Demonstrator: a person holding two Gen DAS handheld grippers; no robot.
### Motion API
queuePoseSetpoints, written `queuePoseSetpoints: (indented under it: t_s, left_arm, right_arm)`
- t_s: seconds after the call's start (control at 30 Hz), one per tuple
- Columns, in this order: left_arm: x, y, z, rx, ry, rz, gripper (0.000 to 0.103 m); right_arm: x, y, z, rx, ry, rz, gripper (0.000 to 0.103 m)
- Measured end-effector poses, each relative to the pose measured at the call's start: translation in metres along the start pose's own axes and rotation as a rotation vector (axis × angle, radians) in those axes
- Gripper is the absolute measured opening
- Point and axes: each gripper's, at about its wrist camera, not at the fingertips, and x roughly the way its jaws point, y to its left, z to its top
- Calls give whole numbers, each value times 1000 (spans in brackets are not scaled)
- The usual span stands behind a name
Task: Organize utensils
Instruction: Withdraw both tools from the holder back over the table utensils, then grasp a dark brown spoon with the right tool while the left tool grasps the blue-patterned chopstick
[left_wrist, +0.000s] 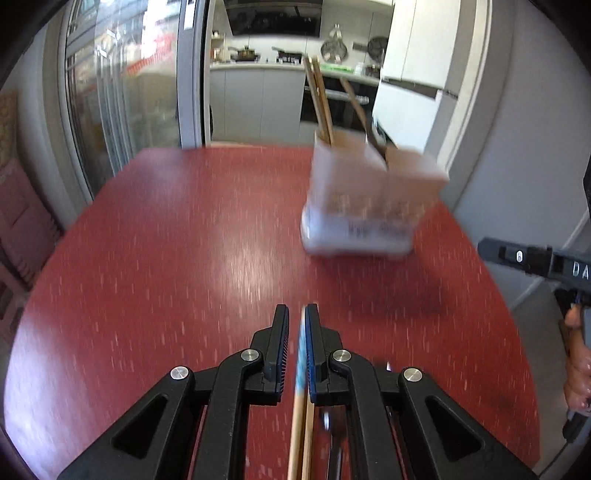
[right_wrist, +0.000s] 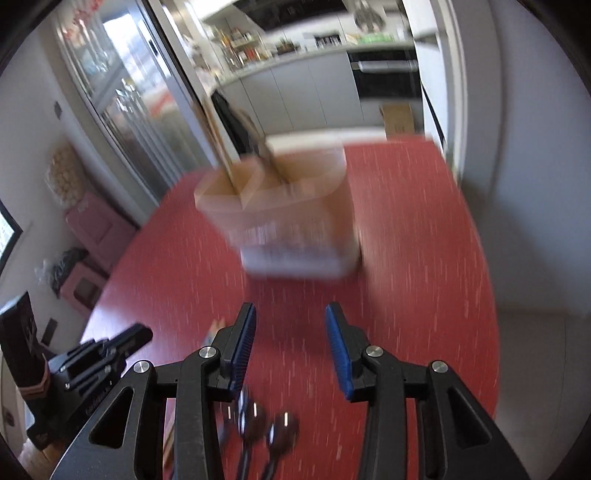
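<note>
A tan utensil holder (left_wrist: 369, 199) with a white base stands on the red table (left_wrist: 166, 258), blurred in both views; the same holder (right_wrist: 291, 221) has wooden chopsticks (left_wrist: 321, 103) and a dark-handled utensil standing in it. My left gripper (left_wrist: 296, 321) hovers over the near table with its jaws almost together. A pair of wooden chopsticks (left_wrist: 301, 424) with a blue-patterned tip shows through the slit, apparently lying on the table beneath. My right gripper (right_wrist: 291, 332) is open with nothing between its blue pads. Two dark spoons (right_wrist: 255, 410) lie just under it.
Glass sliding doors stand at the left and a kitchen counter lies beyond the table. The table's curved edge and a white wall are at the right. Pink boxes (right_wrist: 99, 229) and a black box (right_wrist: 22, 350) sit on the floor at the left. A hand (left_wrist: 576, 369) holds the right gripper.
</note>
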Motion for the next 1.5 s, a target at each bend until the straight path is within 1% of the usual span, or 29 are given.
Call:
queuePoseSetpoints:
  t_s: [0.17,0.23,0.37,0.5,0.53,0.57,0.6,0.67,0.77,0.93,1.17,1.3,1.5]
  left_arm:
    - [-2,-1,-39,-12,63,-12,37]
    - [-1,-2,-51,-17,83,-15,37]
    - [-3,-1,-70,-25,109,-22,37]
    - [-6,3,-80,-22,116,-13,37]
    - [-7,6,-81,-24,117,-6,48]
    - [-7,8,-81,-28,119,-2,100]
    - [-8,12,-82,-41,122,13,103]
    - [-15,16,-84,-53,89,30,103]
    - [-14,20,-85,-41,95,42,103]
    - [0,29,-82,-20,143,42,103]
    - [16,36,-72,35,179,62,103]
    - [23,39,-65,36,200,59,103]
    - [37,39,-59,65,224,60,103]
  right_arm:
    - [10,-6,-59,61,125,-26,43]
    - [12,-9,-76,86,158,-30,43]
    - [16,-11,-100,115,208,-35,43]
    - [16,-8,-113,116,227,-44,43]
    - [16,-7,-116,117,230,-45,43]
    - [16,-6,-117,118,234,-44,43]
    - [17,-4,-116,117,237,-44,43]
    - [19,0,-118,111,246,-53,43]
    - [21,4,-121,99,258,-74,43]
    - [27,14,-123,76,275,-99,43]
    - [32,28,-122,9,290,-181,43]
    - [36,39,-122,-45,294,-227,43]
    - [37,43,-123,-69,295,-246,43]
